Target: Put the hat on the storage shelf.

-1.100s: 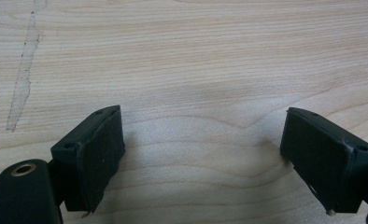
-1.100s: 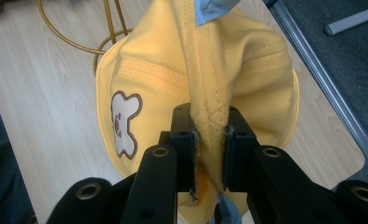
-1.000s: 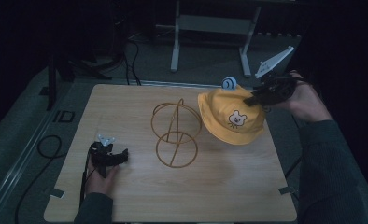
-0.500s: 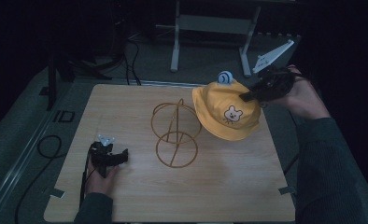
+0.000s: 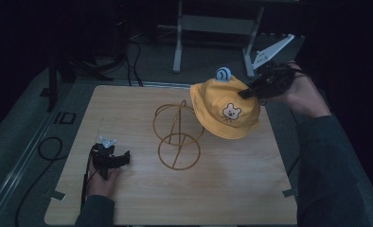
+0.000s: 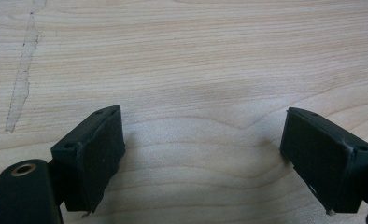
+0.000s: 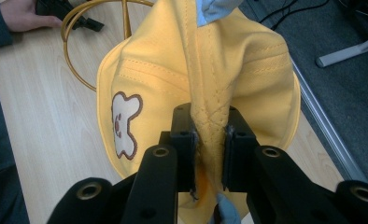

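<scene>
A yellow hat (image 5: pixel 226 111) with a bear patch hangs above the table's (image 5: pixel 128 109) far right, beside a wire stand (image 5: pixel 177 135), its brim pinched tight in my right gripper (image 7: pixel 209 154); my left gripper (image 6: pixel 203 158) rests wide open, empty, on bare wood

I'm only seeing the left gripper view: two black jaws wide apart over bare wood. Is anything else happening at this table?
Observer: Yes. The right gripper is shut on a fold of a yellow hat.
Operator: Is the hat plain?
Observer: No, a bear face patch is sewn on it.
Operator: Anything else on the table?
Observer: A gold wire stand of rings sits mid-table, beside the hat.
</scene>
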A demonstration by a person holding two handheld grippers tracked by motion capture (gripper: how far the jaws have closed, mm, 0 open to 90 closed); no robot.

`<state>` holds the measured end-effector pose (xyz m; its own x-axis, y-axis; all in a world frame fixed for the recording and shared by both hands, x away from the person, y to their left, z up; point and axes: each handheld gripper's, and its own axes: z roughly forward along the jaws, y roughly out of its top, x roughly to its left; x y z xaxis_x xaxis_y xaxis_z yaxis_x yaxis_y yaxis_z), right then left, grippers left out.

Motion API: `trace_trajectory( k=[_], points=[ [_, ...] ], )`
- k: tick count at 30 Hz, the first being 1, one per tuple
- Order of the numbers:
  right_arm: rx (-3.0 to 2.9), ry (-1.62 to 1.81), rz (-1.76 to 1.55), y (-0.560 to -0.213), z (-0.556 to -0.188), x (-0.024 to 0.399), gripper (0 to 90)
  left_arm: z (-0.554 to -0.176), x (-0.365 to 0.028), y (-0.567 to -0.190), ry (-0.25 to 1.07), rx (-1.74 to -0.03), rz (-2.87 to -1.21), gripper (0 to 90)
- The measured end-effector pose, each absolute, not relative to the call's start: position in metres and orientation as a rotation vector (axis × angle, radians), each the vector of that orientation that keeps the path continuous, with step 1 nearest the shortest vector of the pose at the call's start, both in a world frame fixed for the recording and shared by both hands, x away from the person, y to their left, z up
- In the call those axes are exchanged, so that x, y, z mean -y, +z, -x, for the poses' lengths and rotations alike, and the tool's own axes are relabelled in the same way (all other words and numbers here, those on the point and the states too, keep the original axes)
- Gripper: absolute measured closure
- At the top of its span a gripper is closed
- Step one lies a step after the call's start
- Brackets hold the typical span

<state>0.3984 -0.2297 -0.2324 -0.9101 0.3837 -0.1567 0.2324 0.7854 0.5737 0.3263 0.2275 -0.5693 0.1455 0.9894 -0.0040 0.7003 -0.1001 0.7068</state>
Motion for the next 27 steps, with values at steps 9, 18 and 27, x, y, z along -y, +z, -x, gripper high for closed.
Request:
trace_trajectory(
  k=[9, 18, 27],
  points=[
    [-2.71, 0.814, -0.461, -0.226, -0.397, 0.222, 77.9, -0.326, -0.227, -0.569, 0.662, -1.612, -1.864, 13.6],
    [-2.71, 0.816, -0.421, -0.222, -0.396, 0.206, 77.9, -0.326, -0.227, -0.569, 0.663, -1.613, -1.863, 13.6],
    [-2.731, 0.808, -0.366, -0.225, -0.394, 0.184, 77.9, -0.327, -0.227, -0.569, 0.662, -1.612, -1.863, 13.6]
  ],
)
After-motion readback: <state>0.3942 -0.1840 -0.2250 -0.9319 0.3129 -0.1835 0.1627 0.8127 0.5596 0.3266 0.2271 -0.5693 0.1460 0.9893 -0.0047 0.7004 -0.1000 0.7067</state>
